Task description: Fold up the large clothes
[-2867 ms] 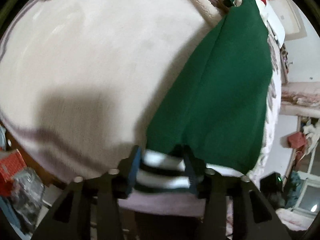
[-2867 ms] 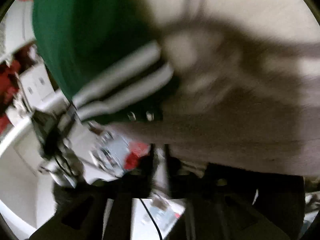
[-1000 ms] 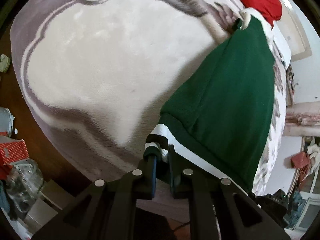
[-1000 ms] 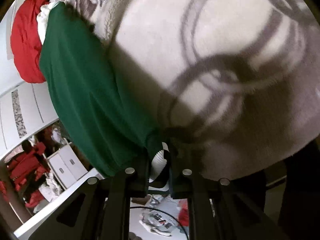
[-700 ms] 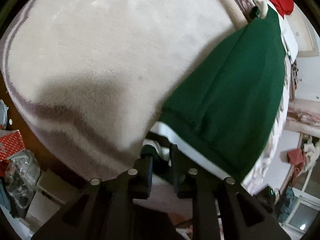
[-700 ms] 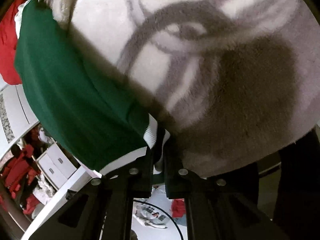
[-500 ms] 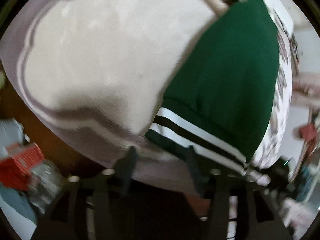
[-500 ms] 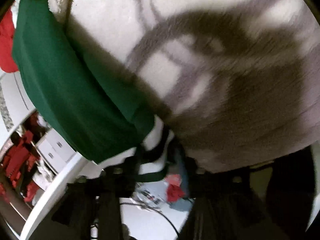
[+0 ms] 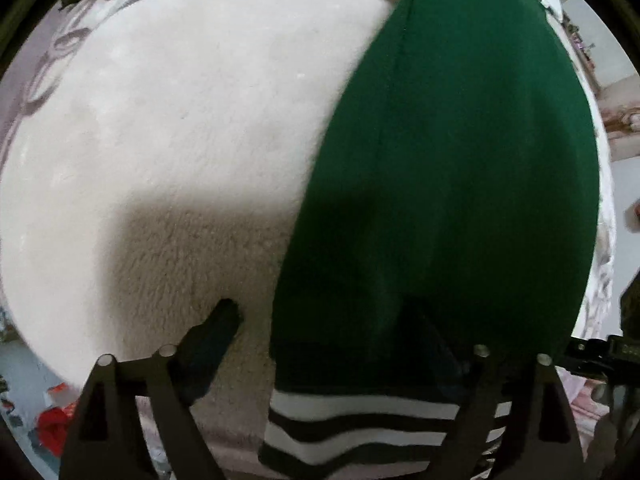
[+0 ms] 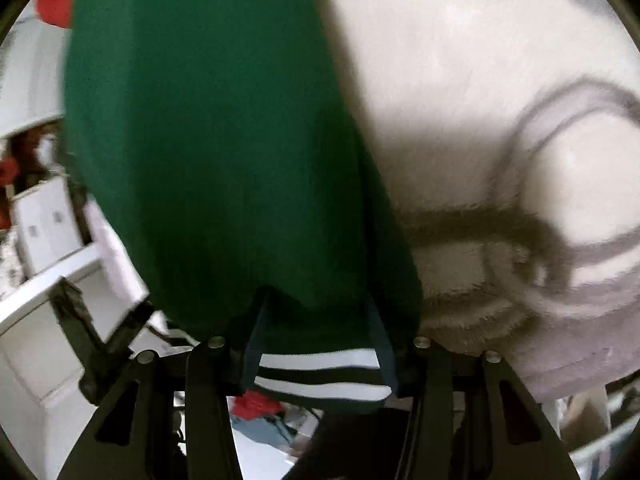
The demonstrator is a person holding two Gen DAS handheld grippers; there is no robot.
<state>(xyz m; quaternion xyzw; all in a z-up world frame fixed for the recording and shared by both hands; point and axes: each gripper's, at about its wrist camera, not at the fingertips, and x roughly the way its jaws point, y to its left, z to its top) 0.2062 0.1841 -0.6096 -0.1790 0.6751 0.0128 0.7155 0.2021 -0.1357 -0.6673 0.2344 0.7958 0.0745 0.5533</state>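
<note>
Your left gripper [image 9: 320, 320] is spread wide, holding nothing, over green garment [image 9: 460, 160]; its jaws just opened. Right view alone shows your right gripper [image 10: 318, 312] half-open, jaws just parted, straddling striped hem [image 10: 320, 372].

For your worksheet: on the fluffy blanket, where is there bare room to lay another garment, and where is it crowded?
In the left wrist view, the cream blanket lies bare left of the green garment, out to its grey-patterned edge. In the right wrist view, bare blanket spreads right of the garment, across the grey ring pattern. It is crowded along the garment's striped hem, where both tongs stand.
</note>
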